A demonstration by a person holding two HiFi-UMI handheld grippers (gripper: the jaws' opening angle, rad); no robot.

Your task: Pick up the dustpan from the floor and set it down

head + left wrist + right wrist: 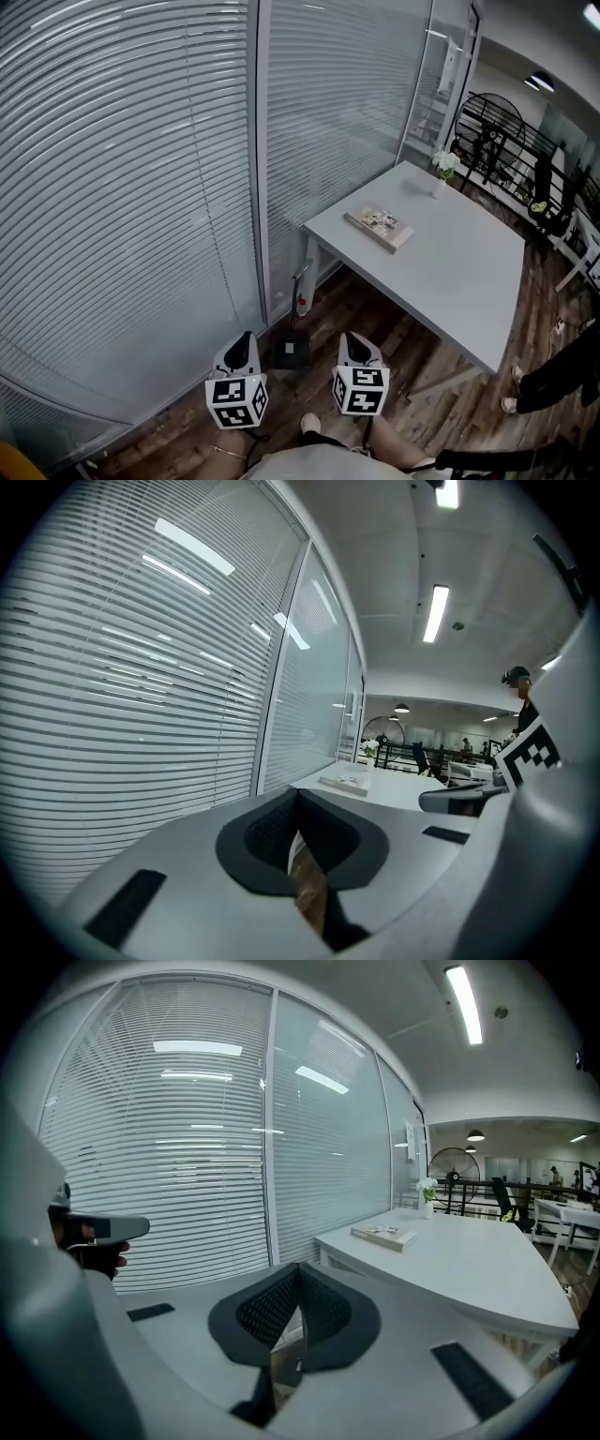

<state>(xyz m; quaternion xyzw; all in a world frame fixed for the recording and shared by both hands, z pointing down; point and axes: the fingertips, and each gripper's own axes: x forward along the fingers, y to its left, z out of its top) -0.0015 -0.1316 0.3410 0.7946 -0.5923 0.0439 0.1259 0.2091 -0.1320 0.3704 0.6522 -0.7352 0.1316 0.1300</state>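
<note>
The dark dustpan (291,352) sits on the wood floor against the glass wall, its thin handle (300,281) standing upright beside the table leg. In the head view my left gripper (246,339) hovers just left of the pan and my right gripper (350,340) just right of it, both above the floor and apart from the pan. The left gripper (298,801) has its dark pads pressed together with nothing between them. The right gripper (300,1275) is likewise shut and empty. Neither gripper view shows the dustpan clearly.
A white table (459,272) stands to the right with a book (379,228) and a small vase of flowers (442,169) on it. Blinds behind glass (122,187) fill the left. A person's shoes (514,389) are at the far right, and a fan (489,127) stands beyond the table.
</note>
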